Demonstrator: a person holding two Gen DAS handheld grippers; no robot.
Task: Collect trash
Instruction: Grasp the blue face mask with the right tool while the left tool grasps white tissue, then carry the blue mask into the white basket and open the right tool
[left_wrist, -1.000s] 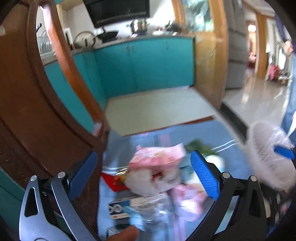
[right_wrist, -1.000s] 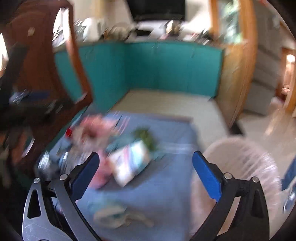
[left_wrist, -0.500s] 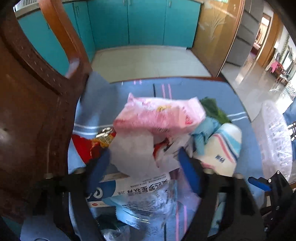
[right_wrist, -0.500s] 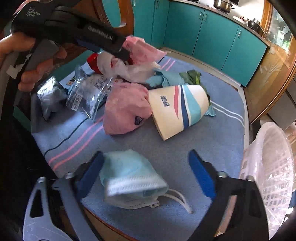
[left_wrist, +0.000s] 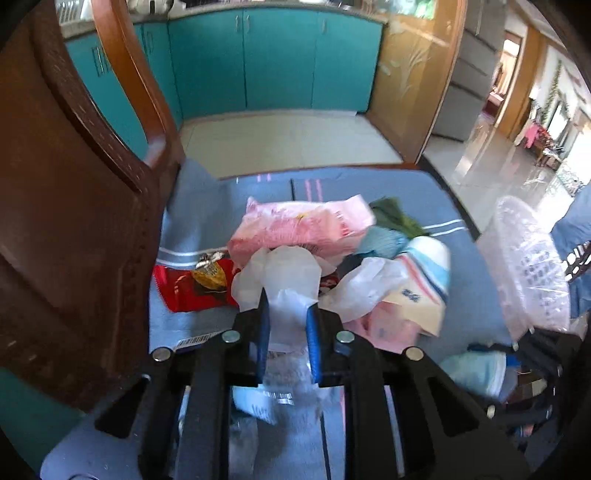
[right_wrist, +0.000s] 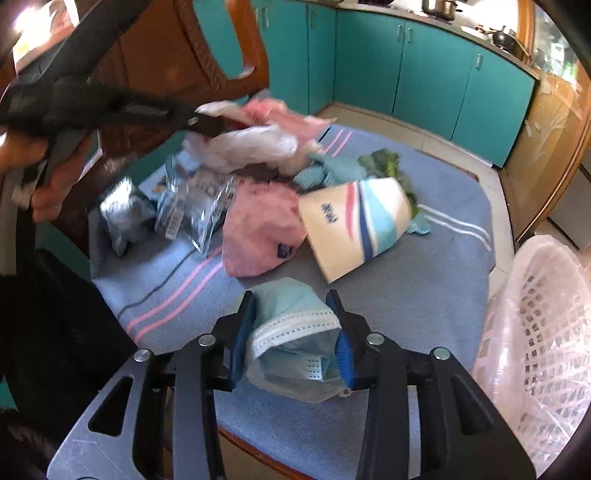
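A pile of trash lies on a blue striped cloth (right_wrist: 436, 266). My left gripper (left_wrist: 287, 302) is shut on a white plastic bag (left_wrist: 284, 273), which also shows lifted off the pile in the right wrist view (right_wrist: 251, 146). My right gripper (right_wrist: 291, 306) is shut on a light blue face mask (right_wrist: 295, 332) near the table's front edge. A pink wrapper (left_wrist: 299, 221), a red snack packet (left_wrist: 184, 288), a striped paper cup (right_wrist: 354, 229), a pink bag (right_wrist: 258, 229) and clear plastic packets (right_wrist: 192, 206) lie in the pile.
A white plastic basket lined with a clear bag (right_wrist: 539, 332) stands to the right of the table. A brown wooden chair back (left_wrist: 74, 184) rises close on the left. Teal cabinets (left_wrist: 277, 59) and a tiled floor lie beyond the table.
Both grippers have closed: the left on the white plastic bag, the right on the face mask. The white bag has lifted off the pile.
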